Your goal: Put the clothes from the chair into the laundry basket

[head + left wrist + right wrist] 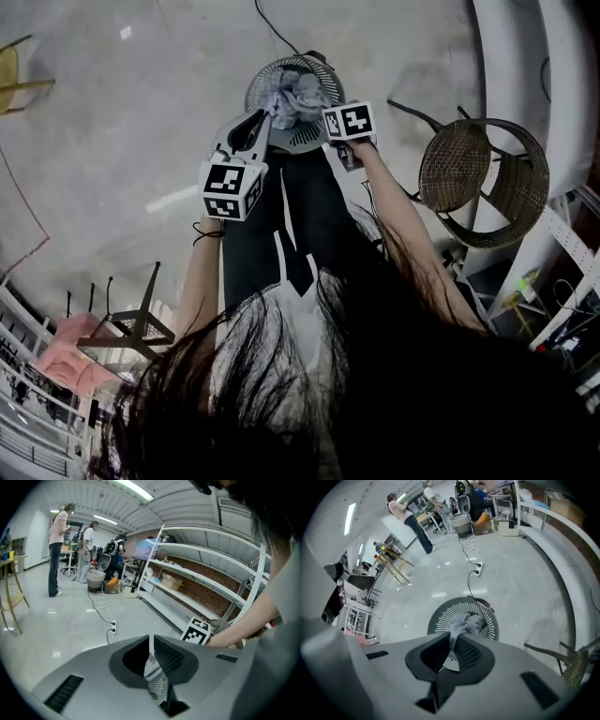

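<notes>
Pale glossy concrete floor (112,112) spreading beneath. Crumpled grey fabric garment (289,98) hanging bunched, pinched in clamped jaws of left gripper (265,117) and right gripper (451,637), dangling below tips over round grey slotted plastic laundry basket (440,616). Only head view showing brown wicker chair (483,178), right of right gripper.

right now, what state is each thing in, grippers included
grey crumpled cloth: pinched by both grippers, over the basket
round grey slotted laundry basket: upright on the floor
round brown wicker chair: seat bare of clothes
left gripper: shut on the cloth
right gripper: shut on the cloth
</notes>
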Available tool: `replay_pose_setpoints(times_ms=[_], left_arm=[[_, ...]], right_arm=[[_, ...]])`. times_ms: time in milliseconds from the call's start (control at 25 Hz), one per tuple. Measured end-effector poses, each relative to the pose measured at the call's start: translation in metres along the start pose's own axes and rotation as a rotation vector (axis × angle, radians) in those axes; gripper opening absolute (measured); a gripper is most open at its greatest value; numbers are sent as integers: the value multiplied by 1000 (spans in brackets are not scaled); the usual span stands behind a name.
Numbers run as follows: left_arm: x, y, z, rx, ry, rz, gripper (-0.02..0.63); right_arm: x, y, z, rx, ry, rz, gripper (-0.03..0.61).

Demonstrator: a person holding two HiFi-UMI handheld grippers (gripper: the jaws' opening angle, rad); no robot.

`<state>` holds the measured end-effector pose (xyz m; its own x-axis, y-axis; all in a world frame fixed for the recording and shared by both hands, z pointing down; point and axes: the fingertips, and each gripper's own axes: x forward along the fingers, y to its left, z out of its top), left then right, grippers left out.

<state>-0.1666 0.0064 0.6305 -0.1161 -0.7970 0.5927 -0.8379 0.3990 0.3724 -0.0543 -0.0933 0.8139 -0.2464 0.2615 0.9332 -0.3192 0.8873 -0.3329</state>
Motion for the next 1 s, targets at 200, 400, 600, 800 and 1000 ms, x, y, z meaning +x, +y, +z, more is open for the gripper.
replay_pose_setpoints(times_ms=[200,400,600,800,1000], left_arm=[[9,3,-16,7,34,11,41],[11,2,-24,11,52,12,41],[11,-5,-25,24,58,-1,41],[9,-13,-16,42,42,-13,41],[5,-18,-1,62,22,-24,41]], right_arm=[[23,-17,-9,19,25,-14,41],[30,-19,-13,86,14,7,41],[25,-13,-16,92,-15,23,41],[7,-8,-8,134,-88,52,41],[-27,4,8,169,-198,90,41]])
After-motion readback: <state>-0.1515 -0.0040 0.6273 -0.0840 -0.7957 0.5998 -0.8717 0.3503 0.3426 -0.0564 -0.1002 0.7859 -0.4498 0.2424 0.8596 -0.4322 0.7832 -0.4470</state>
